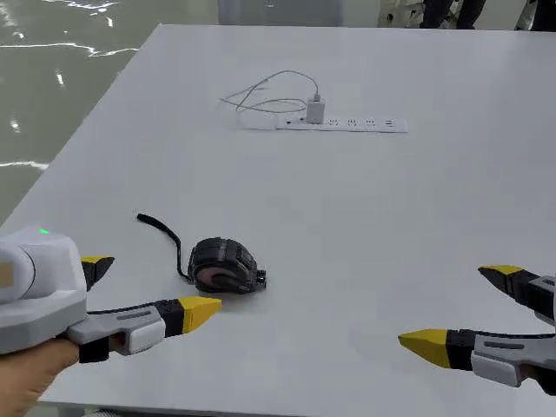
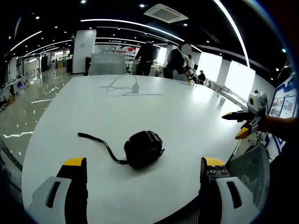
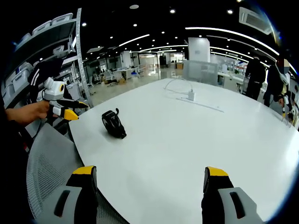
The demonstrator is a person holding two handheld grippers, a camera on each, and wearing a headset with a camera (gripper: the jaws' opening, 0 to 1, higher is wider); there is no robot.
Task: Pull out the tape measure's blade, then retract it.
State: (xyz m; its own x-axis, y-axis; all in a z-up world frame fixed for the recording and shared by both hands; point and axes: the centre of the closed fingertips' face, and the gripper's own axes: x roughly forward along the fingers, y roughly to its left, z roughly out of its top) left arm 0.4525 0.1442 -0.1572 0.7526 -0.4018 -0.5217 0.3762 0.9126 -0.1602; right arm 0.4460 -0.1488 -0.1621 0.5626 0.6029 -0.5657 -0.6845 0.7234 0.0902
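A black tape measure (image 1: 223, 266) with a black wrist strap (image 1: 162, 231) lies on the white table (image 1: 365, 200), its blade pulled in. My left gripper (image 1: 148, 287) hovers open just left of it and near the front edge, nothing between its yellow-tipped fingers. In the left gripper view the tape measure (image 2: 143, 148) sits ahead between the jaws, and the right gripper (image 2: 239, 125) shows far right. My right gripper (image 1: 465, 306) is open at the front right, well away from the tape. From the right gripper view the tape measure (image 3: 114, 123) lies far left, beside the left gripper (image 3: 70, 110).
A white power strip (image 1: 343, 124) with a plugged charger (image 1: 314, 110) and a looped white cable (image 1: 265, 97) lies at the table's far middle. People stand beyond the far end (image 2: 180, 60). A mesh chair (image 3: 51, 172) is at the near edge.
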